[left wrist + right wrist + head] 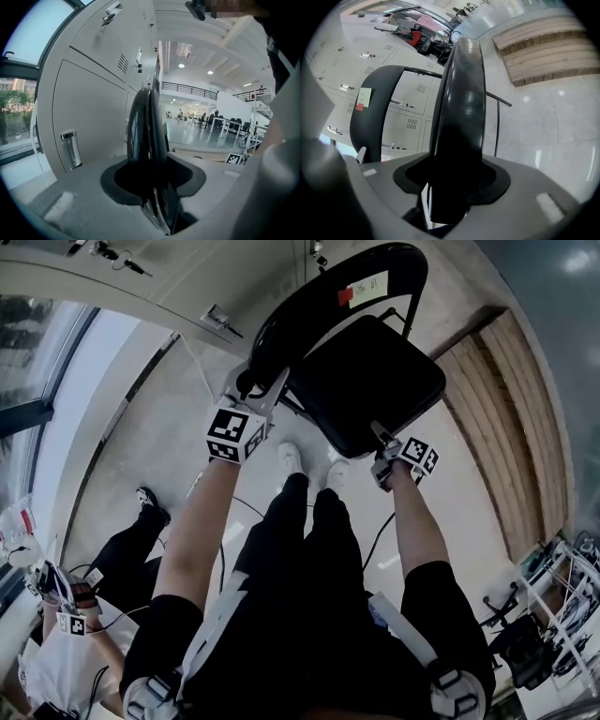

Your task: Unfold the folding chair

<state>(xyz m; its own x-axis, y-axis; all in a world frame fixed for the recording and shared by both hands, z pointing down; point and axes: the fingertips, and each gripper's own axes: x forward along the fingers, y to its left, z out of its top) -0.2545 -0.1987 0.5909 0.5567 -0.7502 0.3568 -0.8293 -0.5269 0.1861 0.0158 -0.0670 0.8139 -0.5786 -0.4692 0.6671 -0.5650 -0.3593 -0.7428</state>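
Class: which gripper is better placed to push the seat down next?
Right, probably. The right gripper grips the seat at its near edge; the left gripper holds the backrest, suited to steadying.

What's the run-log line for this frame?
black metal folding chair: partly open | left gripper: clamped on curved black backrest edge | right gripper: clamped on black seat near edge

Person's dressed all in black: black short sleeves [173, 615], long black trousers [314, 549], plus white shoes [292, 457]. White straps [221, 610] cross the thighs. Up front there are two white cubes with black square markers [234, 434].
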